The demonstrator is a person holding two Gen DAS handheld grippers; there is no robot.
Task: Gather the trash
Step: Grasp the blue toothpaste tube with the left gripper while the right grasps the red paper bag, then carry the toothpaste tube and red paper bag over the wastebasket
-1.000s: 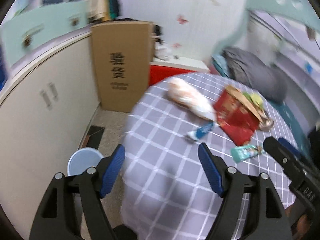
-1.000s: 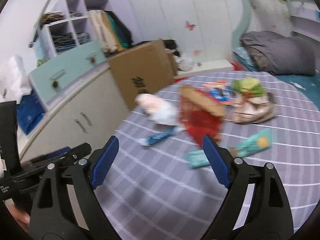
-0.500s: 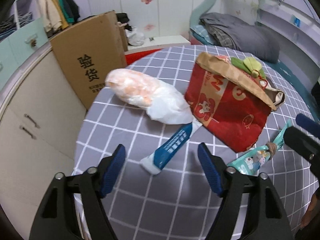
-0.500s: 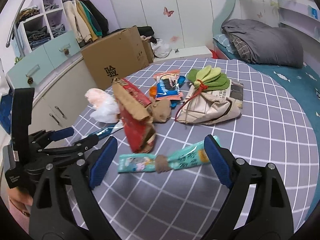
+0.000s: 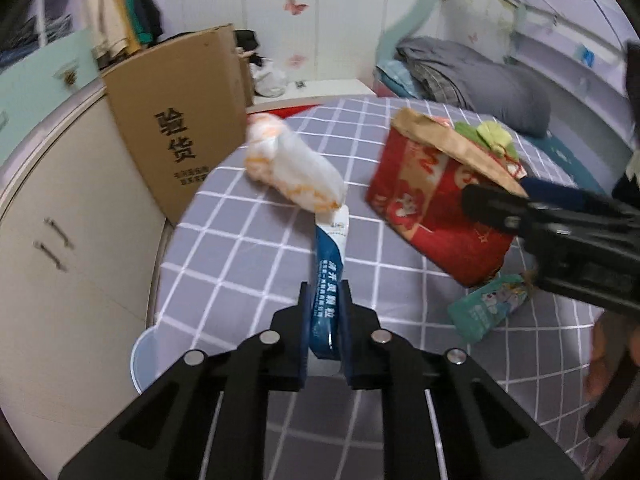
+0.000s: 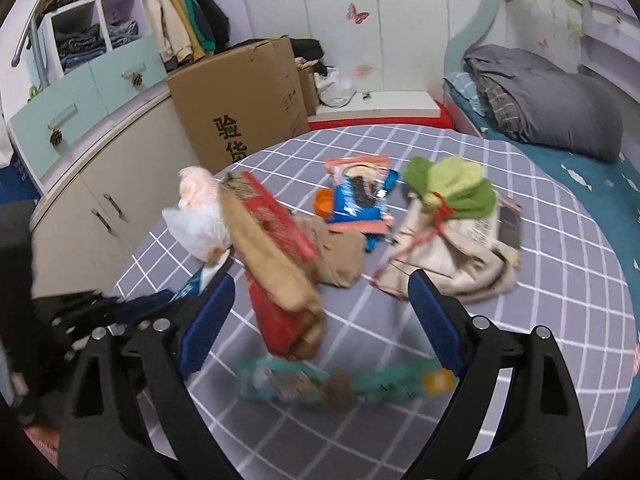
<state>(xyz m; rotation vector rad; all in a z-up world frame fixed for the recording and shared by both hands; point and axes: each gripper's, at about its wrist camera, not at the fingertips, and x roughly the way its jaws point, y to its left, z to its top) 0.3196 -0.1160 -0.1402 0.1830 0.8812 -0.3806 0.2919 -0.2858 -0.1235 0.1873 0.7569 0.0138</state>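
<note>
Left wrist view shows the left gripper (image 5: 325,312), whose jaws have just been closing, pinching the near end of a flat blue-and-white sachet wrapper (image 5: 330,256) on the grey checked table (image 5: 240,248). The wrapper's far end, at twelve o'clock, sits under a white-and-orange crumpled plastic bag (image 5: 292,168); lifting could drag that bag along or let the thin, slick wrapper slip from a shallow hold. At three o'clock the right gripper (image 6: 320,300), jaws spread wide and empty, hangs over a red-and-brown paper bag (image 6: 276,264) and a blurred teal snack wrapper (image 6: 304,386); with the two tools this near each other, they could collide.
</note>
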